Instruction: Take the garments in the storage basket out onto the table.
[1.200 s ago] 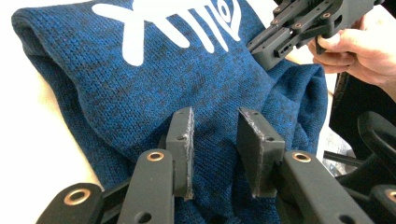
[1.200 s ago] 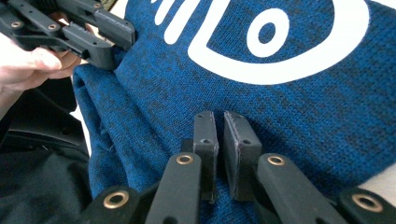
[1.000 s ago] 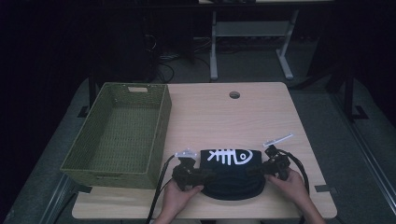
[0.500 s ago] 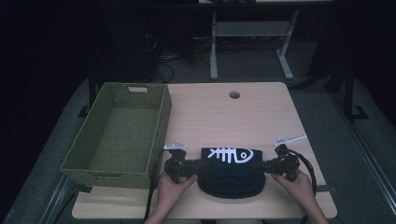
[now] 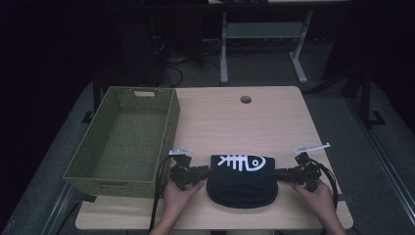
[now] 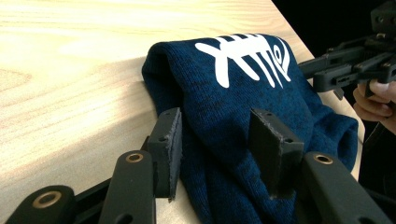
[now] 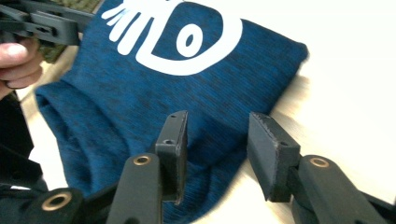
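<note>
The folded navy garment [image 5: 242, 180] lies at the desk's [image 5: 274, 122] near edge beside the basket [image 5: 122, 139]. Both tools, left [image 6: 219, 140] and right [image 7: 219, 140], have just been opening, jaws astride its ends without pressing. It looks soft, light and floppy; a pinch at the thick folded edges would likely serve best.

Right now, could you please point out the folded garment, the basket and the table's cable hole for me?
Folded garment [image 5: 243, 183]: high view, plain dark fabric below the fish print.
Basket [image 5: 169, 134]: high view, right wall.
Cable hole [image 5: 245, 100]: high view, its centre.

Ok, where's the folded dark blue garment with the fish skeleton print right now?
In the high view the folded garment lies on the table's near edge, right of the green basket, between both hand-held grippers.
</note>
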Demonstrator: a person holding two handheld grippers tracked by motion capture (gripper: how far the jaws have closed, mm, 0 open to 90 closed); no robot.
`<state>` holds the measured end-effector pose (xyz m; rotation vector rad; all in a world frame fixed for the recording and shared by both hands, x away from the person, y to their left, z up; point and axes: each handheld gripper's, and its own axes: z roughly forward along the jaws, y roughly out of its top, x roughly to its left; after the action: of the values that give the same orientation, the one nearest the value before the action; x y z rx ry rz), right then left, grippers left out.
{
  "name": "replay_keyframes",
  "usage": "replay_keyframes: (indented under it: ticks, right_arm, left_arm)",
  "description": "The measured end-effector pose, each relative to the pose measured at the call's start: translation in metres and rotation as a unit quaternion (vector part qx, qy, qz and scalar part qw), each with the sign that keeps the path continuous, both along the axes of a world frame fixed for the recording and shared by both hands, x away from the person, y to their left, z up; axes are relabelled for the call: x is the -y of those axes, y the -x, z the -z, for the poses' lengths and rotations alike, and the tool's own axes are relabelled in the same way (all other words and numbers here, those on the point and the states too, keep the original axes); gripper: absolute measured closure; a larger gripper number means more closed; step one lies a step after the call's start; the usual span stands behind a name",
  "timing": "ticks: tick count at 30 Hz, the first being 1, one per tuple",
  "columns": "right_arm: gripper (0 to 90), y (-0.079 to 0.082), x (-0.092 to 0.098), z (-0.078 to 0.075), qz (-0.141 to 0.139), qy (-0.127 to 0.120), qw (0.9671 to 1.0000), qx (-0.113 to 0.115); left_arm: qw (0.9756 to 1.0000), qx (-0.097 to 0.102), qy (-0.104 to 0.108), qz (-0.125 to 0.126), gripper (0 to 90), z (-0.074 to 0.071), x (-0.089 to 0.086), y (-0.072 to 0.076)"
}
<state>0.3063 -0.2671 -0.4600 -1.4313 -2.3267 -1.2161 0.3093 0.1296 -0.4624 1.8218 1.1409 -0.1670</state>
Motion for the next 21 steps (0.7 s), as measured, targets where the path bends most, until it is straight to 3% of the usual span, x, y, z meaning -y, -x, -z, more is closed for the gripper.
replay_keyframes:
  ticks: [21]
  right_arm:
    - [50.8,-0.002,-0.003,0.011,0.024,-0.009,0.9995,-0.018]
  left_arm:
    - [0.9995,-0.026,-0.011,-0.013,46.4,0.011,0.005,-0.008]
